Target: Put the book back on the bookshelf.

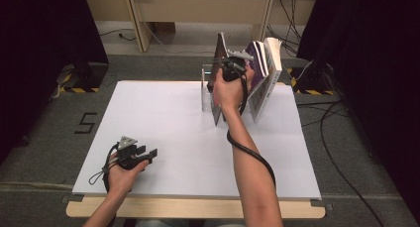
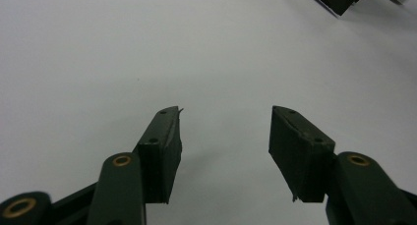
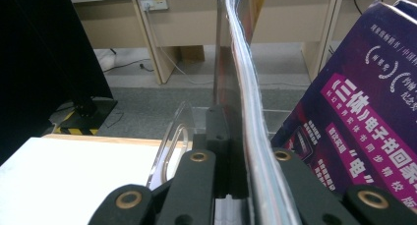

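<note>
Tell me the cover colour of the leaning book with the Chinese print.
Purple, with white and pink lettering, on the book. The right gripper view shows it best.

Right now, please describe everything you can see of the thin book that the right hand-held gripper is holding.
The thin book is dark-covered, with a glossy, slightly bowed cover edge in the right gripper view. It stands nearly upright at the table's far side, its bottom by the clear bookend. The right hand-held gripper is shut on its upper part. The purple book leans just beside it.

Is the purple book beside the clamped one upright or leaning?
Leaning: the purple book tilts, its top away from the thin book in the right gripper.
</note>
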Demonstrator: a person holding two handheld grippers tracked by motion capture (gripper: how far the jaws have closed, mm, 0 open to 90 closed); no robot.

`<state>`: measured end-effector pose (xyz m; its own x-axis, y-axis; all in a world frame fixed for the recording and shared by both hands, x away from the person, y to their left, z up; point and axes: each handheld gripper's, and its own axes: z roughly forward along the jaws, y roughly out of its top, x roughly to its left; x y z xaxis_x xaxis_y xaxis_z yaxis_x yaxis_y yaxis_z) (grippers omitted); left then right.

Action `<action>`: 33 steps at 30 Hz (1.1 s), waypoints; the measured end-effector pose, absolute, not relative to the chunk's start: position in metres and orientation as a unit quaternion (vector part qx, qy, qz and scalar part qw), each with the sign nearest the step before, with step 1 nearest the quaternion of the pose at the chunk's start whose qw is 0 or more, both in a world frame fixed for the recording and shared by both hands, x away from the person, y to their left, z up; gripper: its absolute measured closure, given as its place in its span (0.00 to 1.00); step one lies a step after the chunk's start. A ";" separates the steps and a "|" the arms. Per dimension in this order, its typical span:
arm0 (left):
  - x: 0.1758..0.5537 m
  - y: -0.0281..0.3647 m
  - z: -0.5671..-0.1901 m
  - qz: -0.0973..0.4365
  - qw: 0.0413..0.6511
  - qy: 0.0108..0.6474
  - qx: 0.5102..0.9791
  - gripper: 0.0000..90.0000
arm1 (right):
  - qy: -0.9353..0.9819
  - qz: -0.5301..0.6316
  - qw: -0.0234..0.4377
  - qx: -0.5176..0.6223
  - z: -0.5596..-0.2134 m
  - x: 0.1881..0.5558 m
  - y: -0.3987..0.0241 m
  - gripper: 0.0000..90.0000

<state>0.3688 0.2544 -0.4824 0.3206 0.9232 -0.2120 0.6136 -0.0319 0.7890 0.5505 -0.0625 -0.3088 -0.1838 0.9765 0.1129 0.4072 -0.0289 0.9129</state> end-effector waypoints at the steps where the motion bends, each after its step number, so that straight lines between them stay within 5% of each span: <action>1: 0.369 0.255 -0.482 0.184 0.421 0.553 0.695 0.50 | 0.623 0.452 0.314 0.556 -0.309 0.551 -0.063 0.96; 19: 0.368 0.252 -0.483 0.184 0.421 0.551 0.697 0.50 | 0.637 0.425 0.306 0.565 -0.311 0.543 -0.079 0.77; 33: 0.368 0.252 -0.483 0.184 0.420 0.551 0.697 0.50 | 0.626 0.437 0.261 0.591 -0.310 0.545 -0.085 0.97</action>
